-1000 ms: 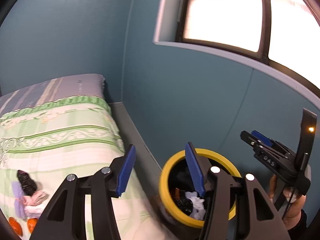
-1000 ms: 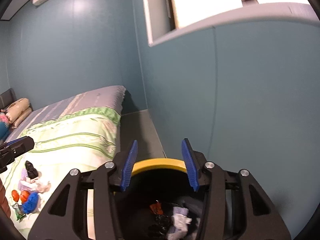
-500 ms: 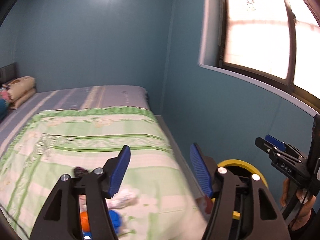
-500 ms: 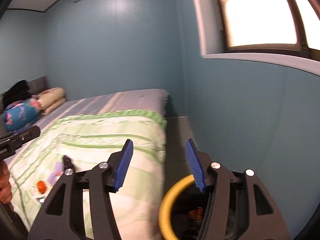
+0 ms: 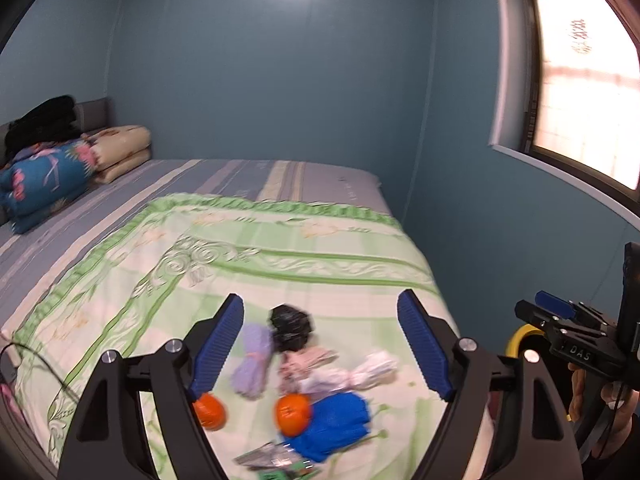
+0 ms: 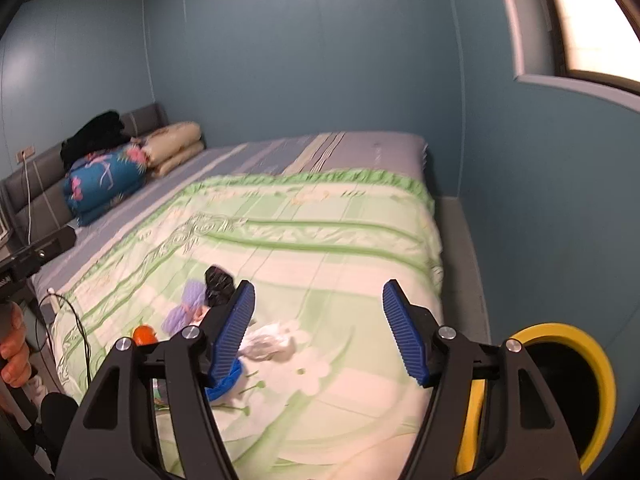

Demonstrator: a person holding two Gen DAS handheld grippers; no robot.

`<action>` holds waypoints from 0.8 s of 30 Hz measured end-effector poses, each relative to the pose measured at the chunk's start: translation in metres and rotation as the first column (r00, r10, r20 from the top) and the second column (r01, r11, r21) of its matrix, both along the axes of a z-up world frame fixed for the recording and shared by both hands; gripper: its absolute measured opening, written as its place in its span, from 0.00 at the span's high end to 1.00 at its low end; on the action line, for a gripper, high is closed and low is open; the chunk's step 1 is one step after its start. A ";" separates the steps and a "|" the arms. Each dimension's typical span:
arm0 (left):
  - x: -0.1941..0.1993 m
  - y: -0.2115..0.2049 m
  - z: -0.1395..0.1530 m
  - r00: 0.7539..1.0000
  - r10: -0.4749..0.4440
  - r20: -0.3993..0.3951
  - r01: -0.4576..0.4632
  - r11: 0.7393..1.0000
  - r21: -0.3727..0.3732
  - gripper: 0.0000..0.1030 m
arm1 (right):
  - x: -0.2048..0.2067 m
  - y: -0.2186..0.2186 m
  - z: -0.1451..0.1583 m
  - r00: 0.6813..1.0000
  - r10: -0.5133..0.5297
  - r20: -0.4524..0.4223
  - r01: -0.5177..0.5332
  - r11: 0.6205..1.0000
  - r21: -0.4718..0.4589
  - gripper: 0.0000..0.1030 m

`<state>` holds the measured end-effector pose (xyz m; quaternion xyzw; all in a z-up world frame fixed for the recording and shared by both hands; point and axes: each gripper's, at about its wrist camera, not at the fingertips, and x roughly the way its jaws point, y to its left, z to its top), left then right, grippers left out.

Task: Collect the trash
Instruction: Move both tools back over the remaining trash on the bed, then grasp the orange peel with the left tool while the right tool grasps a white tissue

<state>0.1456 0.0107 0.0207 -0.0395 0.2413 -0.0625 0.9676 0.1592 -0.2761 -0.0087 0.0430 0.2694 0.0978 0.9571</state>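
Trash lies in a heap on the green blanket (image 5: 280, 264): a black crumpled bag (image 5: 291, 326), a purple wad (image 5: 253, 360), a white wad (image 5: 370, 368), a blue piece (image 5: 332, 420) and two orange balls (image 5: 293, 411). My left gripper (image 5: 330, 348) is open and empty above the heap. My right gripper (image 6: 320, 334) is open and empty over the blanket, right of the heap (image 6: 216, 280). The yellow-rimmed bin (image 6: 576, 384) stands on the floor beside the bed; its rim also shows in the left wrist view (image 5: 520, 338).
Folded quilts and pillows (image 6: 108, 178) lie at the head of the bed. A black cable (image 6: 82, 344) runs over the bed's left edge. Blue walls close in at the far side and right, with a window (image 5: 580, 92) on the right.
Both grippers have swung left from over the bin to the bed. The trash heap has come between the left fingers. The bin has slid to the right edge of both views.
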 end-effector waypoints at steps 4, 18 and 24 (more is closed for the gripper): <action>0.000 0.026 -0.015 0.998 0.048 -0.029 -0.048 0.999 -0.007 0.23 | 0.016 0.025 -0.019 0.997 0.046 -0.060 -0.046 0.999 0.007 0.38; 0.015 0.093 -0.095 0.968 0.151 -0.201 -0.161 0.986 -0.033 0.22 | 0.066 0.076 -0.080 0.970 0.134 -0.205 -0.133 0.991 0.019 0.38; 0.027 0.105 -0.134 0.950 0.166 -0.266 -0.181 0.983 -0.033 0.22 | 0.085 0.085 -0.105 0.956 0.147 -0.253 -0.144 0.989 0.030 0.38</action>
